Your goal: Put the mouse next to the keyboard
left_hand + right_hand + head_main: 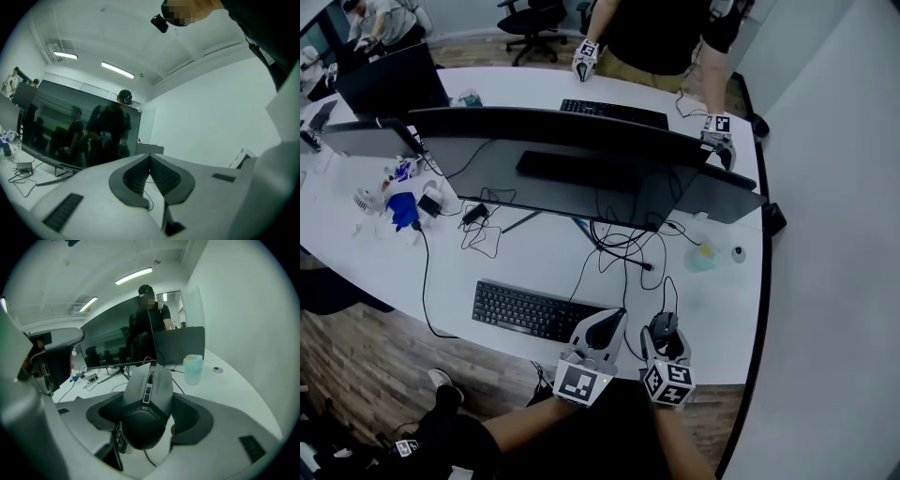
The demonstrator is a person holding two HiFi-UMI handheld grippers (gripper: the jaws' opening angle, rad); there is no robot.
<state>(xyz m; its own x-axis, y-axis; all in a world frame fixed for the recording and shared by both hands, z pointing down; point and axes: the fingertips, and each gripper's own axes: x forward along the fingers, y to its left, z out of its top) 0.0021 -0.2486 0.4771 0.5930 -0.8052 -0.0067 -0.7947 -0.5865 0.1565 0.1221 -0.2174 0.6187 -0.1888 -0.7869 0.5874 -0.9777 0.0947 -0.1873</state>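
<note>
— Where was the mouse (pixel 147 404) at that point?

— Clamped in the right tool (pixel 666 339), nose tipped up toward the far side. It was just right of the keyboard (pixel 539 312) and close to the near edge of the counter (pixel 722 309). I couldn't tell whether its underside touched the counter.

— And the left tool (pixel 150 161)?

— Pressed together on nothing, sitting between the keyboard's right end and the mouse.

— So what could have gone wrong?

— Three things, I judged. The grip was on a smooth, sloped shell held at a tilt, so a loose squeeze might have let it slide out. The near edge was close, so a drop there might have sent it off the counter. And its cord (pixel 666 292) ran far and left into a tangle of cables (pixel 619 244) under the monitor (pixel 581 169). A pull against that could have dragged the mouse askew.

— Anything in the way?

— Mainly the left tool itself, which filled the very spot beside the keyboard. It would have needed to clear out first, I thought.

— Other things around?

— A pale blue cup (pixel 192 369) and a small round piece (pixel 738 253) stood farther off on the right, well apart from the mouse. A plug brick (pixel 473 215) and some blue clutter (pixel 401 208) lay to the far left. Another person (pixel 656 33) stood at the far side of the counter.
</note>
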